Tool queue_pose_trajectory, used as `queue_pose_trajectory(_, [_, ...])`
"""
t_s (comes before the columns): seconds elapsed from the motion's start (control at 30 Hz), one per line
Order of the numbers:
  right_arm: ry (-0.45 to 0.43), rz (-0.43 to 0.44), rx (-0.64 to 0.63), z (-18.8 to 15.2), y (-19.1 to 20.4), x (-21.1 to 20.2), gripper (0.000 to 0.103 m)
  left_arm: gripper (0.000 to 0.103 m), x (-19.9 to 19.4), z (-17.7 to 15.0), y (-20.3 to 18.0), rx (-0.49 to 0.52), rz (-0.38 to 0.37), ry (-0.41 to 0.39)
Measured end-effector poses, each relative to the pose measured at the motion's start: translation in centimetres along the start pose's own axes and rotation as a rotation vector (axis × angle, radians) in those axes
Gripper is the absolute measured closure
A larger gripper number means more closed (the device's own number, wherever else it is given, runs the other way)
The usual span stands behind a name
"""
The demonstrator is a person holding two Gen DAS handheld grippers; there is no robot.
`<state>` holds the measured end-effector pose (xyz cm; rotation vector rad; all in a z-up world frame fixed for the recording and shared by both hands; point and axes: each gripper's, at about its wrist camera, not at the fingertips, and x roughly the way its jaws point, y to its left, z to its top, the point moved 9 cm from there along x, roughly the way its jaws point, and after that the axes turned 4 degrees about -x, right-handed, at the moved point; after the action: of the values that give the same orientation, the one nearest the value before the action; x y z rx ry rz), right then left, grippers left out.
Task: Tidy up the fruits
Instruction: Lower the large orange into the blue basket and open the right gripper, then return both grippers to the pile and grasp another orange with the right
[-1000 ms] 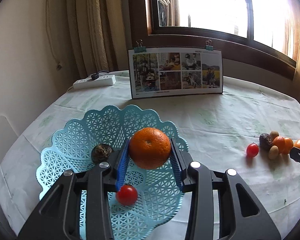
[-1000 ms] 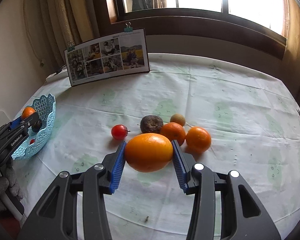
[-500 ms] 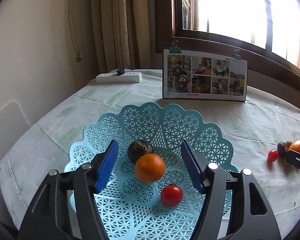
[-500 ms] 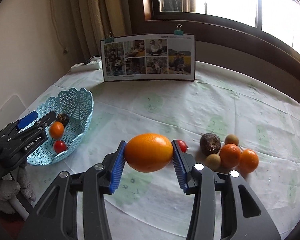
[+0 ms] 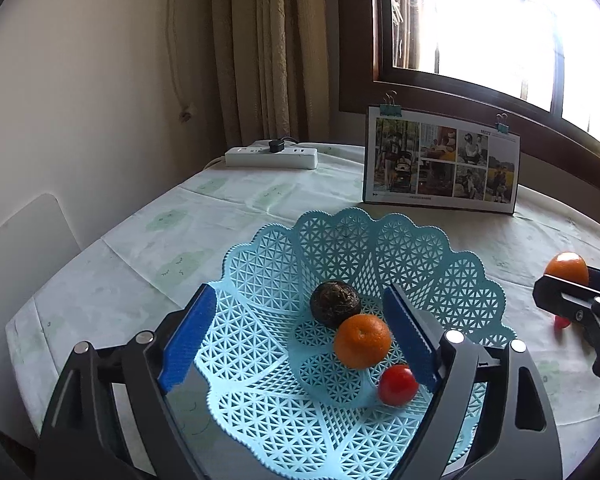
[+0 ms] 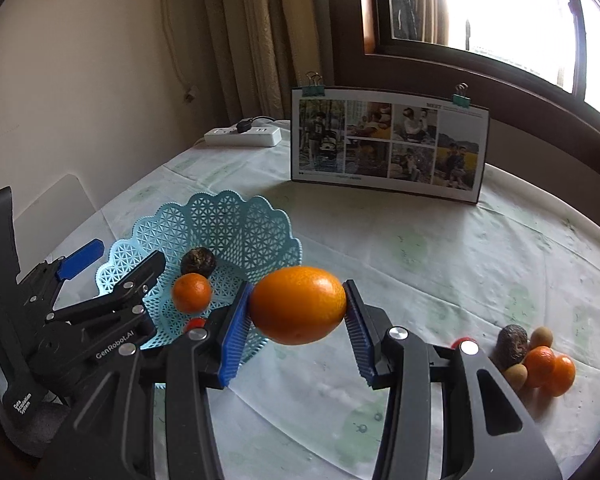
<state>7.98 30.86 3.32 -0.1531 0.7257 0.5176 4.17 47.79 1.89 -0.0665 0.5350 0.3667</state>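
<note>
Two grippers over a clothed table (image 6: 440, 264), one empty, one carrying fruit.

Left gripper (image 5: 300, 340) spread wide above the blue lattice basket (image 5: 340, 240), nothing pinched; between its pads a dark round fruit (image 5: 335, 303), a small orange (image 5: 362, 341) and a red tomato (image 5: 397, 385) in the basket. Right gripper (image 6: 296, 324) pressed onto a large orange (image 6: 298, 304), held clear of the cloth just right of the basket rim. Beyond the tips, a power strip (image 6: 242, 136) and photo board (image 6: 388, 144). Far right of the pads, a cluster of small fruits (image 6: 536, 356).
</note>
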Motion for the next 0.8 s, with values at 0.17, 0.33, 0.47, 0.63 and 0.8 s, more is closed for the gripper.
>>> queue_pose_trajectory(0.17, [0.006,0.029,-0.019,0.5,1.8,1.3,0.057,0.016,0.0,0.0,1.0,-0.012,0.013,0.001])
queue_pose_trajectory(0.33, [-0.011,0.037,-0.016,0.7,2.3,1.6,0.044,0.010,0.1,0.0,1.7,-0.023,0.024,0.001])
queue_pose_trajectory(0.47, [-0.008,0.025,0.002,0.4,1.6,1.4,0.043,0.007,0.1,0.1,1.8,-0.027,0.025,-0.001])
queue_pose_trajectory(0.63, [-0.007,0.012,0.041,-0.4,0.1,0.8,0.037,0.005,0.0,0.2,1.5,-0.027,0.020,0.000])
queue_pose_trajectory(0.8, [-0.002,-0.002,0.070,-1.5,-1.5,0.2,0.035,0.005,-0.3,0.3,0.6,-0.016,0.009,-0.002])
